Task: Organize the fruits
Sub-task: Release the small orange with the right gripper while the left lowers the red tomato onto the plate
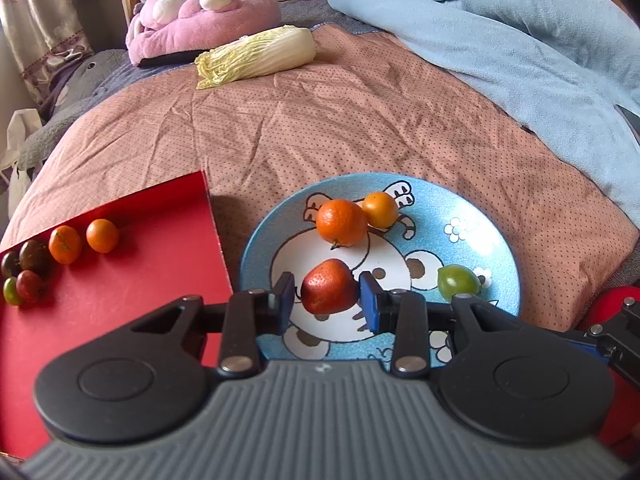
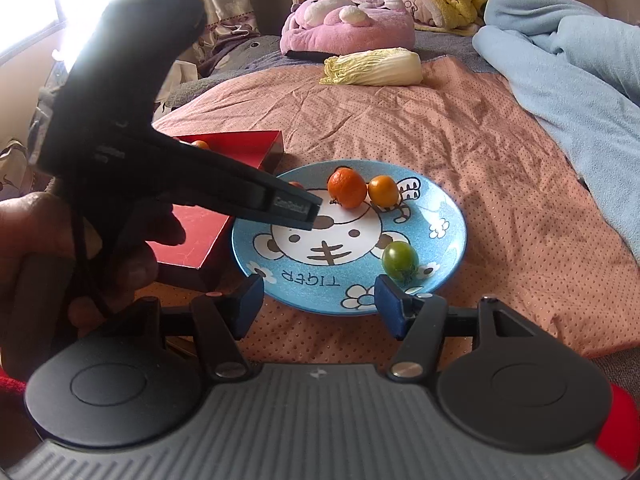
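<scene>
My left gripper [image 1: 327,300] is shut on a red tomato [image 1: 328,286], holding it over the blue tiger plate [image 1: 492,240]. On the plate lie a mandarin [image 1: 341,222], a small orange tomato [image 1: 380,210] and a green tomato [image 1: 458,282]. To the left, the red tray [image 1: 152,280] carries two orange fruits [image 1: 65,245], dark tomatoes [image 1: 34,256] and a small green one [image 1: 12,292]. My right gripper [image 2: 318,306] stands open and empty at the plate's [image 2: 448,216] near rim, close to the green tomato [image 2: 400,260]. The left gripper's body [image 2: 240,188] and a hand [image 2: 40,240] hide much of the tray [image 2: 192,240].
Everything rests on a pink dotted bedspread [image 1: 360,120]. A napa cabbage [image 1: 260,56] lies farther back, with a pink plush toy [image 1: 204,16] behind it. A light blue blanket [image 1: 520,48] is heaped along the right side.
</scene>
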Demonstrator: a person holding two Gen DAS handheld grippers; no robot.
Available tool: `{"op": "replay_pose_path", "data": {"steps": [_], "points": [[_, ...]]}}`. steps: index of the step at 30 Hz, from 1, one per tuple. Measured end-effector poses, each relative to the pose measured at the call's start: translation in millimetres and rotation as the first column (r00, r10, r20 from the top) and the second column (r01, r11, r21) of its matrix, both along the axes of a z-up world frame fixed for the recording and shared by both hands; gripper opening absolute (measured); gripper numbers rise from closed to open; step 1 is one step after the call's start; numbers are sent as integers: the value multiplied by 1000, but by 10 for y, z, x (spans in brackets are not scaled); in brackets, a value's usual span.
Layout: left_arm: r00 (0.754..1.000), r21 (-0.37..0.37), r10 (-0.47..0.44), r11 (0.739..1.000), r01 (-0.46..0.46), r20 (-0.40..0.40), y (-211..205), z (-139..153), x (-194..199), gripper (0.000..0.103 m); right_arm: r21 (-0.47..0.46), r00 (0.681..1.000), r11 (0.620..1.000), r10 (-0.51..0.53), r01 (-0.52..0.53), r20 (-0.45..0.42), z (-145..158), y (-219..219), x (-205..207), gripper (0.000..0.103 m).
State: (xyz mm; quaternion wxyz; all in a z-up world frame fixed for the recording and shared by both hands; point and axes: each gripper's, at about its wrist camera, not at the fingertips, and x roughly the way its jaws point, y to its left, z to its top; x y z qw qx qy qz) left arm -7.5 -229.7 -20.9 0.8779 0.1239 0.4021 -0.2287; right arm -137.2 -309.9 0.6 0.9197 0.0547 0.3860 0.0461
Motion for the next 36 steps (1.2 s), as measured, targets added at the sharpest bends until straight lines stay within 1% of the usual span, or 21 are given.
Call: {"op": "replay_pose_path", "data": {"steps": [7, 11, 16, 26, 30, 31, 36], "points": [[1000, 17, -30, 999, 30, -2, -110, -54, -34, 40, 2, 1000, 1000, -12, 12, -7, 9, -37, -30, 69], [999, 22, -42, 999, 42, 8, -125, -38, -56, 41, 3, 1000, 1000, -22, 22, -8, 6, -48, -32, 73], [998, 19, -58, 998, 58, 9, -142, -26, -85, 43, 3, 1000, 1000, -21, 21, -9, 2, -43, -26, 74], [997, 8, -70, 998, 70, -10, -140, -24, -103, 44, 3, 1000, 1000, -30, 30, -10, -5, -43, -21, 78], [997, -10, -79, 997, 79, -7, -120, 4, -109, 52, 2, 1000, 1000, -30, 30, -10, -7, -42, -20, 81], [997, -15, -82, 996, 82, -5, -117, 12, -115, 56, 2, 1000, 1000, -28, 28, -10, -10, -38, -18, 81], [995, -21, -96, 995, 96, 9, -114, 36, -141, 57, 0, 1000, 1000, -28, 28, -10, -16, -25, -20, 82]]}}
